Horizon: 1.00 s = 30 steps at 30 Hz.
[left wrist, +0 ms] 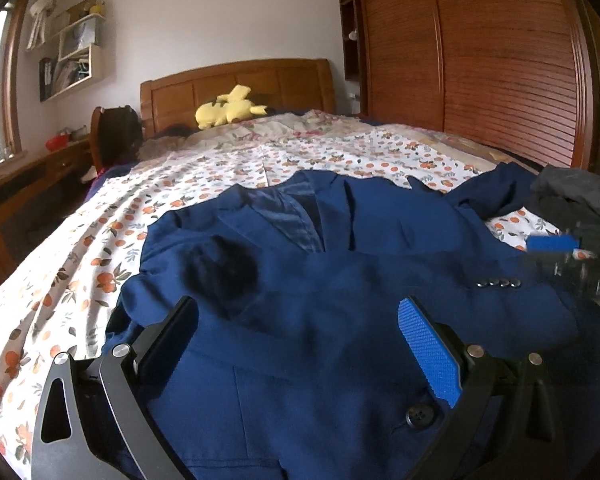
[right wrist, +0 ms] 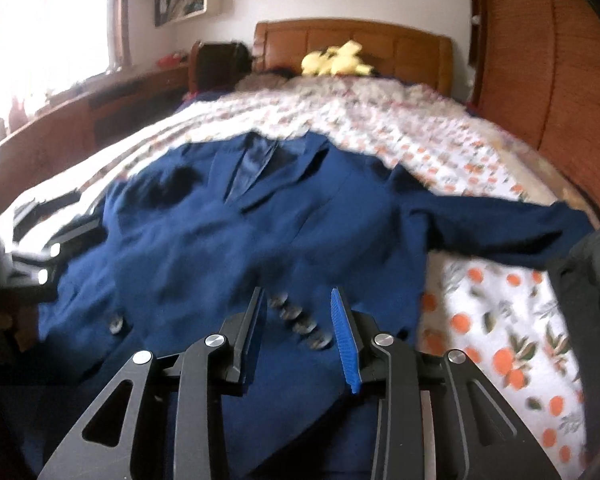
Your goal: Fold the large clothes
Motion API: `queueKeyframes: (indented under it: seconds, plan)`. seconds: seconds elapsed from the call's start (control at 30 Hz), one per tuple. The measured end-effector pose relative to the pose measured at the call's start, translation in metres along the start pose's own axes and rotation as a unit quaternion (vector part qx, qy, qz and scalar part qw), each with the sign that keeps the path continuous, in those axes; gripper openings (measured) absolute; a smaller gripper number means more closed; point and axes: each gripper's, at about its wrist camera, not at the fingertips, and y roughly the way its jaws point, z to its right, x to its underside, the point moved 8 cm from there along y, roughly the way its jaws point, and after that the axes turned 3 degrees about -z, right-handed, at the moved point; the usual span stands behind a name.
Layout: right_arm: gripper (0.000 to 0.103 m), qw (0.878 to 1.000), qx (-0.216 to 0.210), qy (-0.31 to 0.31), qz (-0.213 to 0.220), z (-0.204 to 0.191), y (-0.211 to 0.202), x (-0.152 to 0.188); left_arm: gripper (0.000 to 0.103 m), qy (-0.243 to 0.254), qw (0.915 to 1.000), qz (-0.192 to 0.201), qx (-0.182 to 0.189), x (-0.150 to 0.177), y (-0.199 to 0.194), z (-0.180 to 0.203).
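A navy blue suit jacket (left wrist: 332, 280) lies front up on the flowered bed sheet (left wrist: 80, 264), collar toward the headboard. One sleeve is folded across its front, with cuff buttons (left wrist: 499, 282) showing. My left gripper (left wrist: 300, 320) is open just above the jacket's lower front, near a large black button (left wrist: 419, 416). My right gripper (right wrist: 298, 300) is open over the sleeve cuff buttons (right wrist: 300, 322); it also shows blurred at the right edge of the left wrist view (left wrist: 568, 252). The jacket's other sleeve (right wrist: 500, 232) stretches out to the right.
A yellow plush toy (left wrist: 228, 112) lies by the wooden headboard (left wrist: 236, 84). A slatted wooden wardrobe (left wrist: 480, 60) runs along the bed's right side. A desk and chair (left wrist: 112, 136) stand on the left under the window. Dark grey cloth (right wrist: 592, 280) lies at the right edge.
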Motion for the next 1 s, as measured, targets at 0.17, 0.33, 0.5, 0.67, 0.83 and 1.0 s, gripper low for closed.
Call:
queueKeyframes:
  seconds: [0.17,0.33,0.5,0.67,0.83,1.0]
  plan:
    - [0.033,0.999,0.021,0.028,0.025,0.029,-0.014,-0.018,0.101,-0.014,0.9996,0.022,0.010,-0.002,-0.009,-0.003]
    - [0.033,0.998,0.053,0.032,0.031,0.062,-0.014,-0.034,0.101,-0.017,0.9990,0.040,0.011,-0.004,-0.017,-0.004]
    - [0.033,0.995,0.088,0.041,0.010,0.101,0.005,-0.039,0.101,-0.004,0.9986,0.053,0.009,-0.006,-0.023,0.002]
    - [0.048,0.992,0.107,0.071,-0.004,0.134,0.024,-0.040,0.101,0.001,0.9981,0.059,0.016,-0.007,-0.026,0.006]
    - [0.065,0.987,0.123,0.103,-0.024,0.159,0.048,-0.038,0.101,0.004,0.9978,0.063,0.017,-0.008,-0.028,0.008]
    - [0.074,0.981,0.113,0.151,-0.044,0.178,0.071,-0.031,0.101,0.007,0.9979,0.060,0.021,-0.008,-0.027,0.009]
